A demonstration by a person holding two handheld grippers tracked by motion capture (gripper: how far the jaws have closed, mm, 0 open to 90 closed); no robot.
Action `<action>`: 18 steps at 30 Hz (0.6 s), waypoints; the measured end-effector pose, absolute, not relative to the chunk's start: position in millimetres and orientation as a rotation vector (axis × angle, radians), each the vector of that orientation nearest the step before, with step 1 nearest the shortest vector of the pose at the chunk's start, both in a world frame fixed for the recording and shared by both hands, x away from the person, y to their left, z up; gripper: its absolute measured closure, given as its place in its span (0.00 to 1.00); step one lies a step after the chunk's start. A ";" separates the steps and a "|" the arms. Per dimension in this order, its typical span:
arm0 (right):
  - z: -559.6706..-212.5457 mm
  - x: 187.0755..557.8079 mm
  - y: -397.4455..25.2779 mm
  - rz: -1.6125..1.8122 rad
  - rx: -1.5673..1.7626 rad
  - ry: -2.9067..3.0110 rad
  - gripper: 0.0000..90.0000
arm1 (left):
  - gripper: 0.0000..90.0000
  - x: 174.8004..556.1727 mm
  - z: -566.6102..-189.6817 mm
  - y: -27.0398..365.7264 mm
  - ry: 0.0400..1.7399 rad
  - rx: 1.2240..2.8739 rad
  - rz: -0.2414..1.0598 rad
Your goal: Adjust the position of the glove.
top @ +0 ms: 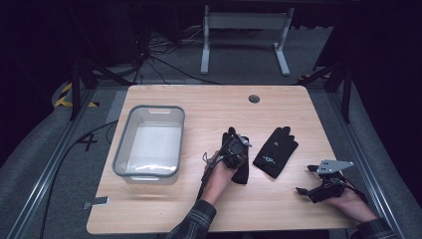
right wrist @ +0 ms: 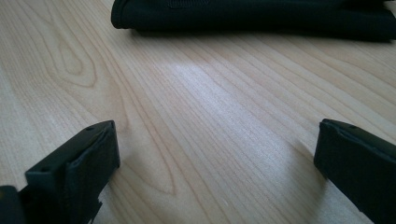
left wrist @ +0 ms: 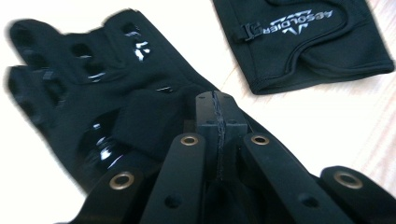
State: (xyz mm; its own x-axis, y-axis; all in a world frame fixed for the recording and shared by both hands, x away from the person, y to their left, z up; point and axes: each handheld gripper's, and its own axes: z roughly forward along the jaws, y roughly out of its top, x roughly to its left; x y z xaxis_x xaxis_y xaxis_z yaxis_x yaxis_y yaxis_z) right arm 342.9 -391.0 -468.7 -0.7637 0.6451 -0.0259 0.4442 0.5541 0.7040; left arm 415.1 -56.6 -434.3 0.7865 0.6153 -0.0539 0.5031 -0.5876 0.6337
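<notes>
The left claw [left wrist: 217, 112] is pinched together on a fold of the near glove [left wrist: 93, 84] — its own view shows the glossy grip patches, which the high view blurs into black. The second glove [top: 275, 145] lies flat just beside it on the desk [top: 199, 107]. The right claw [right wrist: 215, 158] rests wide apart over bare wood. A clear bin [top: 149, 144] sits at the left.

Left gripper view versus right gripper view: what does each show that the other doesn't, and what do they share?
Left gripper view alone: the left claw pressed shut on the near glove, with glossy patches on the fabric, and white lettering on the second glove. Right gripper view alone: the right claw open wide above bare table, holding nothing. Both show the second glove lying flat on the wood.
</notes>
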 end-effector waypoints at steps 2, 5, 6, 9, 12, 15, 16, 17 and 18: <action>-468.6 342.9 -391.1 1.020 0.903 2.511 0.01 | 1.00 412.6 -429.8 -49.0 0.830 2.309 0.239; -468.7 342.9 -391.1 1.020 0.902 2.511 0.01 | 1.00 411.3 -427.6 -37.1 0.846 2.305 0.268; -468.6 342.9 -391.1 1.020 0.902 2.511 0.01 | 1.00 412.1 -428.3 -33.3 0.851 2.308 0.271; -468.6 342.9 -391.1 1.020 0.903 2.511 0.01 | 1.00 415.1 -430.8 -25.0 0.876 2.313 0.280; -468.6 342.9 -391.1 1.020 0.902 2.511 0.01 | 1.00 421.4 -433.3 -18.7 0.893 2.304 0.287; -468.6 342.9 -391.1 1.020 0.903 2.511 0.01 | 1.00 426.6 -438.7 -19.1 0.904 2.306 0.282; -468.6 342.9 -391.1 1.020 0.903 2.511 0.01 | 1.00 427.5 -440.6 -20.0 0.906 2.308 0.278; -468.6 342.9 -391.1 1.020 0.903 2.511 0.01 | 1.00 428.5 -443.1 -21.6 0.904 2.317 0.280; -468.6 342.9 -391.1 1.020 0.903 2.511 0.01 | 1.00 429.3 -445.5 -23.5 0.901 2.331 0.277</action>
State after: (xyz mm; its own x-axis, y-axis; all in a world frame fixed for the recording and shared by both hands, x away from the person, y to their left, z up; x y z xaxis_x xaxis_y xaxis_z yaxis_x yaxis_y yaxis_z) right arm 342.9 -391.1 -468.6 -0.7640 0.6447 -0.0260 0.4440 0.5545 0.7038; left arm 429.3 -23.5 -445.5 0.7459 0.6656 -0.0254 0.5364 -0.5776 0.6153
